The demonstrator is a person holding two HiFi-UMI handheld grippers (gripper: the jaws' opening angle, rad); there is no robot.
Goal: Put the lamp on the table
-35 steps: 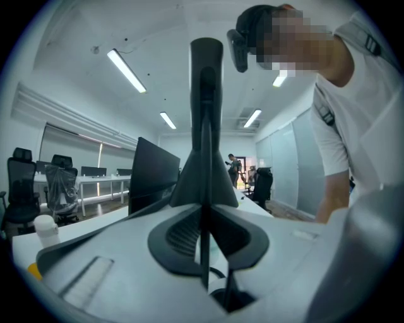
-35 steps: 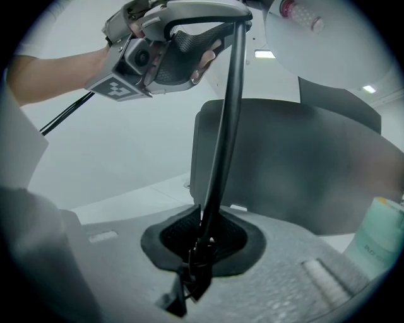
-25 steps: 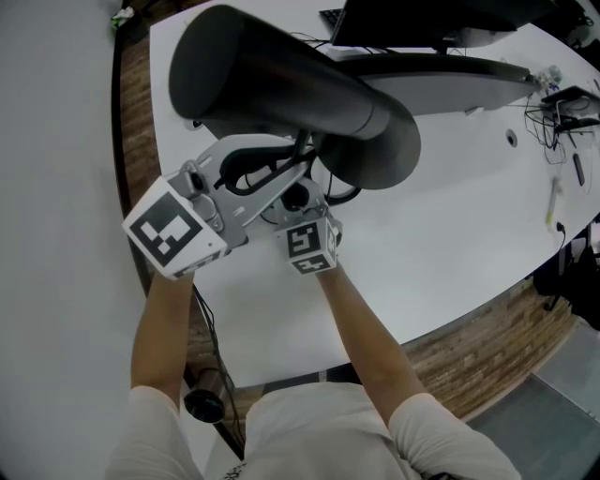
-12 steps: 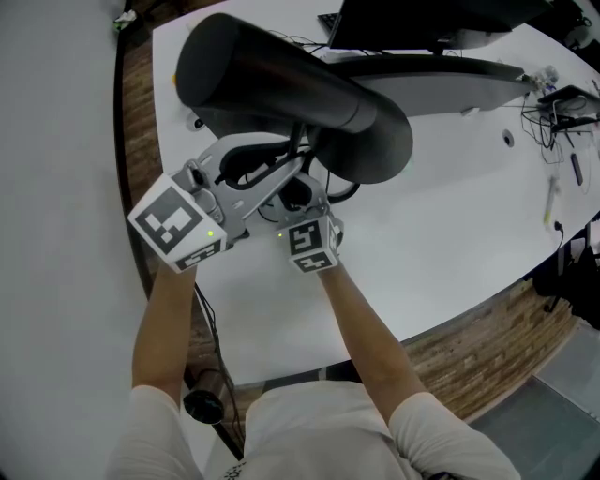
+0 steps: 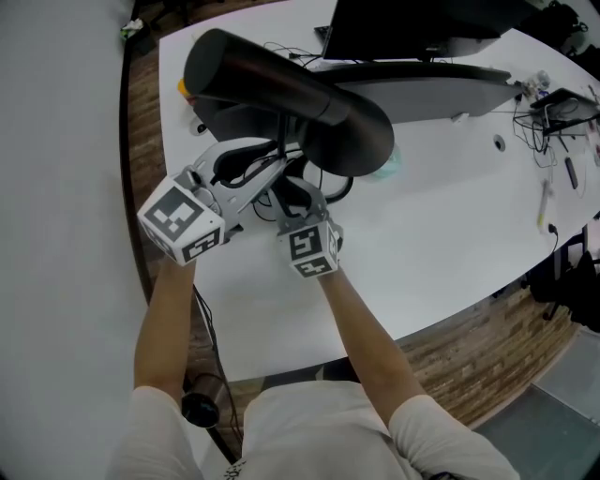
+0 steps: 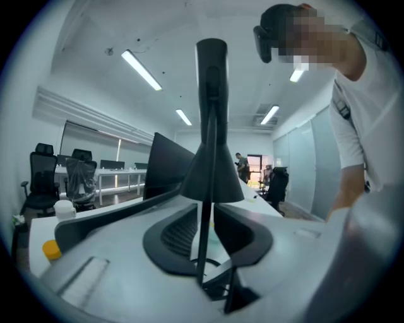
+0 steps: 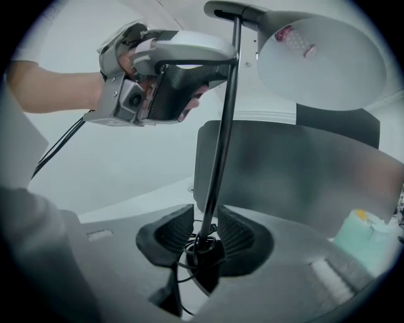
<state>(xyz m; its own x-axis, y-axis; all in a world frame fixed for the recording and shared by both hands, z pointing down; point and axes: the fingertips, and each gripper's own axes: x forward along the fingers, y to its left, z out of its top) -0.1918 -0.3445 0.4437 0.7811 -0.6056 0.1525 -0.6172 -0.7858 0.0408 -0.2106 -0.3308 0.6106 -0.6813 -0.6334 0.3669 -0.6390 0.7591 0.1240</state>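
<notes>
A black lamp with a wide shade (image 5: 281,94) stands on the white table (image 5: 450,225) near its left end. Its thin stem (image 7: 221,158) rises from a base wrapped in a coil of cord (image 7: 201,247). My left gripper (image 5: 267,180) reaches in from the left, and its jaws are opening around the stem (image 6: 203,240) with a gap showing at the pads. From the near side, my right gripper (image 5: 295,195) holds its jaws wide on either side of the stem without touching it. In the right gripper view the left gripper (image 7: 158,69) shows higher up the stem.
A dark monitor (image 5: 412,23) and a long grey curved panel (image 5: 422,89) stand behind the lamp. A pale teal bottle (image 7: 356,236) sits just right of the base and a yellow-capped one (image 6: 52,249) to its left. Cables (image 5: 562,103) lie far right. The table's left edge is close.
The lamp shade has moved a little away from the head camera and looks smaller. Both grippers remain at the stem, shifted slightly.
</notes>
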